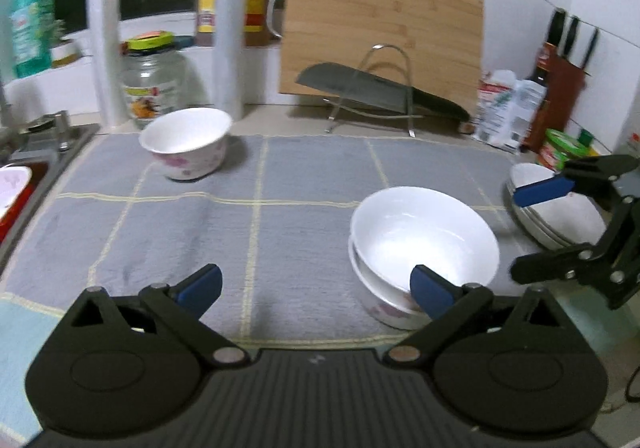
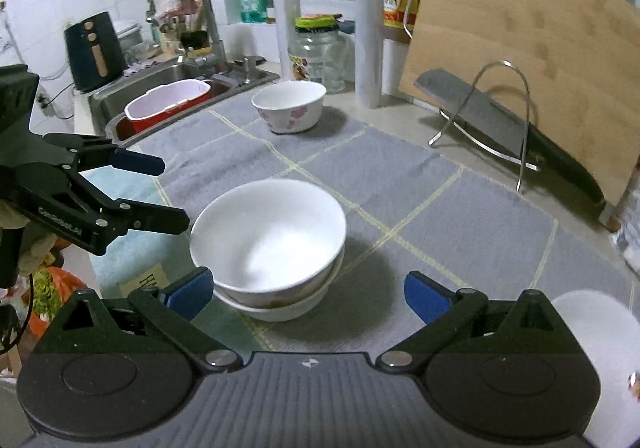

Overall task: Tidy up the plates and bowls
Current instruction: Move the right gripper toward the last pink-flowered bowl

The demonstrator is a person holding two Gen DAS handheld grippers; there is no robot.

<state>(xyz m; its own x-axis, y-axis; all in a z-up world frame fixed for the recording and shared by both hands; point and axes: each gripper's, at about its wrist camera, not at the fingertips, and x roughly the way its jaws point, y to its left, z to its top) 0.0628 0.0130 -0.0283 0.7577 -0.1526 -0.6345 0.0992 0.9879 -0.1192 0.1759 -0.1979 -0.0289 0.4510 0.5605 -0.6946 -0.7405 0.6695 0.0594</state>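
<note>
Two white bowls sit nested as a stack (image 1: 424, 244) (image 2: 268, 240) on the grey checked mat (image 1: 312, 176). A single white bowl with pink flowers (image 1: 186, 142) (image 2: 290, 106) stands at the mat's far left. My left gripper (image 1: 316, 288) (image 2: 168, 194) is open, just left of the stack and holding nothing. My right gripper (image 2: 308, 294) (image 1: 528, 232) is open wide, with the stack just ahead between its fingers and the pads off it. A pile of white plates (image 1: 560, 216) (image 2: 592, 328) lies at the right, under the right gripper.
At the back, a wooden cutting board (image 1: 380, 28) leans behind a wire rack holding a cleaver (image 1: 360, 88). A glass jar (image 1: 154, 84) and two white rolls (image 1: 230, 28) stand back left. The sink holds a red and white basin (image 2: 168, 104). Cartons and a knife block (image 1: 560, 88) stand right.
</note>
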